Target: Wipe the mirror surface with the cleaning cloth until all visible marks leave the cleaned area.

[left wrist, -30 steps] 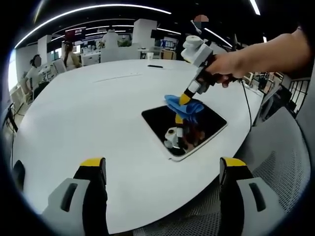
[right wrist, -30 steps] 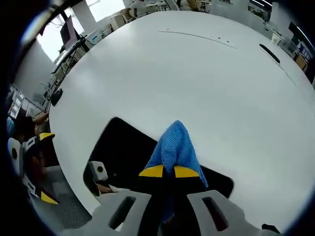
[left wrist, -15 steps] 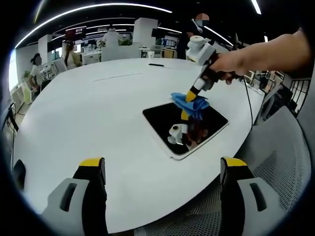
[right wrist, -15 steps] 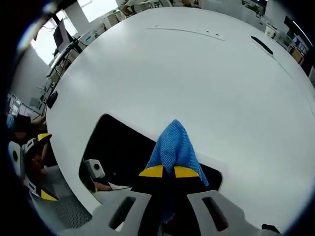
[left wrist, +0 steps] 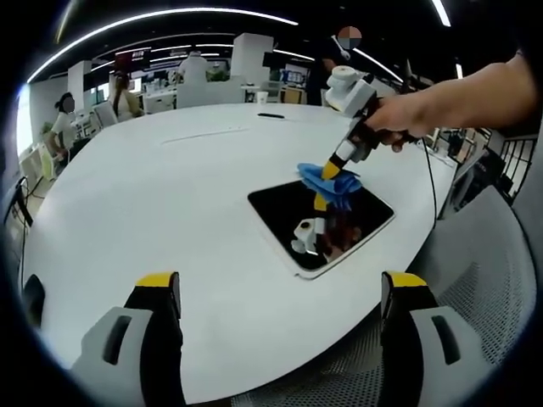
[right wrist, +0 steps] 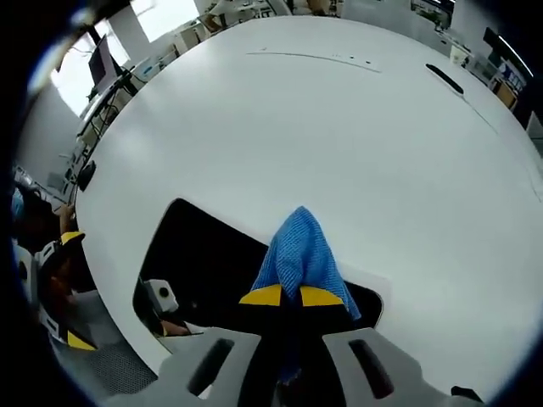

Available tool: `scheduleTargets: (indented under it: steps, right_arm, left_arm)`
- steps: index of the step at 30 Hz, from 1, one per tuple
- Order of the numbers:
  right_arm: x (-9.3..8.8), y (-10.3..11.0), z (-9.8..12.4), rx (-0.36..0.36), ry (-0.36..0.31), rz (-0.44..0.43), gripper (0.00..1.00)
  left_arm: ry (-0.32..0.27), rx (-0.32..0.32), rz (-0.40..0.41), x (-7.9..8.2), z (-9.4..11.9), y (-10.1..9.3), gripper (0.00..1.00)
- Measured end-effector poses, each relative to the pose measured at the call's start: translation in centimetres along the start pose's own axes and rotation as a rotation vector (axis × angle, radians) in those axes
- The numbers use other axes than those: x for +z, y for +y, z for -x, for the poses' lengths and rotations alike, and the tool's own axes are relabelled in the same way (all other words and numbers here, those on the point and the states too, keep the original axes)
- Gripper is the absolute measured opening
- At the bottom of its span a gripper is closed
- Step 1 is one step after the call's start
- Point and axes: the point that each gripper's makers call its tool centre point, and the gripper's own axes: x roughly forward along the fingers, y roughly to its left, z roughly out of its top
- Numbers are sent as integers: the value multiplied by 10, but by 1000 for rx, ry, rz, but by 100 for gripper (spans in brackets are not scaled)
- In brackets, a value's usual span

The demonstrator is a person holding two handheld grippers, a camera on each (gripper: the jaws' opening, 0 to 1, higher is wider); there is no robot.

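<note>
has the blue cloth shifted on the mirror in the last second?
Yes. The blue cleaning cloth, clamped in the right gripper, slid toward the far edge of the dark rectangular mirror on the white table.

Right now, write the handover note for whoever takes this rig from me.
Right gripper: shut on the blue cleaning cloth, pressing it on the far edge of the mirror.
Left gripper: open, holding nothing, hovering over the near edge of the white table.
Mirror lies flat near the table's edge, with the cloth at its far corner.
Done: wiping is under way.
Left: I cannot tell from here whether marks remain, so check the glass and keep wiping until clean.
</note>
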Motion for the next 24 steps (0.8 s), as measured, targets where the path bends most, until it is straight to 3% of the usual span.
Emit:
scheduleTargets:
  steps: [24]
  right_arm:
    - [-29, 13, 2, 6, 6, -39, 0]
  left_arm:
    - [-18, -2, -14, 2, -3, 1, 99]
